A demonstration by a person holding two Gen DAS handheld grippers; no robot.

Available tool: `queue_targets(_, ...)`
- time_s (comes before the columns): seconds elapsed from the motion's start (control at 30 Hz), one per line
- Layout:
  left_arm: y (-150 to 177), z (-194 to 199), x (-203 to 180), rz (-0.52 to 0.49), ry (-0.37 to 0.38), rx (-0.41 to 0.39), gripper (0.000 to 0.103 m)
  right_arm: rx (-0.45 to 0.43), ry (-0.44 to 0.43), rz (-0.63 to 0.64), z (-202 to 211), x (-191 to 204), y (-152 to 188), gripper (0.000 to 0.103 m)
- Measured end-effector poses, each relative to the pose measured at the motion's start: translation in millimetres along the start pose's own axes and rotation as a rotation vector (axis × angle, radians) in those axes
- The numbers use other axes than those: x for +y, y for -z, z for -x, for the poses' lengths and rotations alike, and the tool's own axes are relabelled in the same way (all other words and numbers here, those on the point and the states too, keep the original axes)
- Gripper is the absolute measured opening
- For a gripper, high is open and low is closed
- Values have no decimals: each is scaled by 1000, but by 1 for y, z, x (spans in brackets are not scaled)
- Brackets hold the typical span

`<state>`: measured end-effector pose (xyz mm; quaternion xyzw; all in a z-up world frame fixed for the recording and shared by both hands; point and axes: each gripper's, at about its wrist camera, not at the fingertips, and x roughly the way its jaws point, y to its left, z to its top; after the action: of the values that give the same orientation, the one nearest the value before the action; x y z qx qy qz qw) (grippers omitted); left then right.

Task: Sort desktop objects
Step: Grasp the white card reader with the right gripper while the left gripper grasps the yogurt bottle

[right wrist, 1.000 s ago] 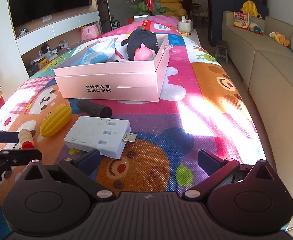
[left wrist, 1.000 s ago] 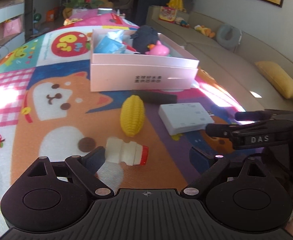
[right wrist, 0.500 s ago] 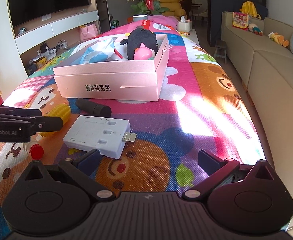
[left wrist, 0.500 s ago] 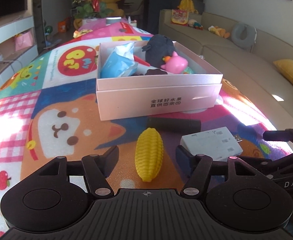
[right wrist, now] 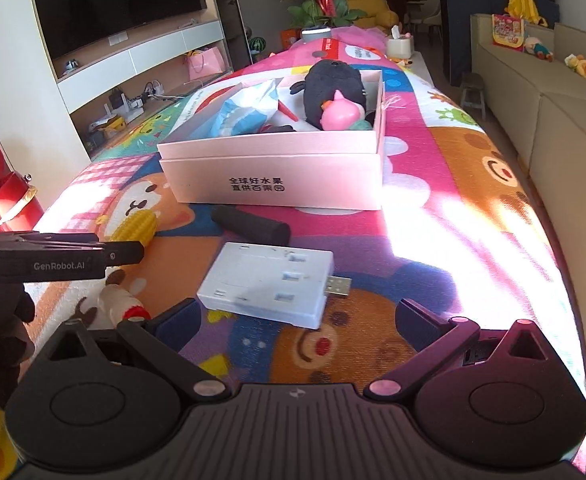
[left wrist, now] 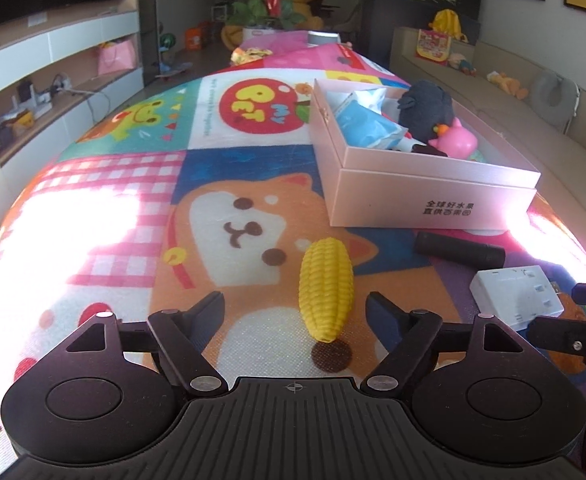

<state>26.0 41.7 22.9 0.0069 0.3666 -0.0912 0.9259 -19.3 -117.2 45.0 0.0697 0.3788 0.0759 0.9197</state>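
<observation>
Left wrist view shows your left tool (left wrist: 295, 312) tilted down toward the desk (left wrist: 105, 220), its jaws just opened wider and spread around the near end of the yellow toy corn (left wrist: 326, 286), pads clear of it. Your right tool (right wrist: 297, 314) also angles down, jaws spread and empty, with the white adapter (right wrist: 267, 288) lying just ahead between them. Beyond sit the black cylinder (right wrist: 251, 229) and the pink box (right wrist: 277, 176); the small bottle (right wrist: 119, 306) lies at left.
</observation>
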Motion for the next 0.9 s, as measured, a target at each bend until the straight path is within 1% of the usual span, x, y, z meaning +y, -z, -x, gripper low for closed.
queue_targets(0.1, 4, 12, 9, 28, -5, -14, 89, 9, 44, -6, -13, 11, -9, 103)
queue_targets(0.2, 7, 23, 15, 43, -2, -22, 92, 40, 53, -44, -27, 14, -16, 103)
queue_targets(0.27, 10, 28, 16, 45, 14, -28, 96, 39, 57, -43, -31, 18, -17, 103)
queue_targets(0.3, 11, 31, 15, 41, 31, -34, 96, 40, 61, -24, -33, 21, -17, 103)
queue_targets(0.33, 12, 34, 14, 35, 51, -38, 97, 43, 68, 3, -34, 24, -16, 101)
queue_targets(0.37, 14, 36, 11, 25, 73, -41, 98, 43, 81, 39, -34, 27, -15, 94)
queue_targets(0.43, 16, 39, 2, 1, 114, -42, 99, 39, 82, 84, -30, 29, -12, 93)
queue_targets(0.57, 23, 36, -21, -55, 175, -17, 99, 46, 70, 110, -17, 21, -4, 93)
queue_targets(0.67, 28, 31, -40, -118, 174, -2, 99, 55, 79, 130, -2, 11, 6, 93)
queue_targets(0.73, 32, 27, -53, -172, 154, 3, 98, 57, 89, 139, 8, 6, 13, 94)
queue_targets(0.77, 34, 26, -57, -188, 148, 4, 92, 59, 94, 143, 12, 4, 16, 94)
queue_targets(0.8, 35, 24, -61, -199, 146, 12, 86, 60, 101, 147, 15, 3, 18, 94)
queue_targets(0.9, 35, 20, -64, -196, 156, 25, 81, 54, 110, 154, 20, 1, 24, 94)
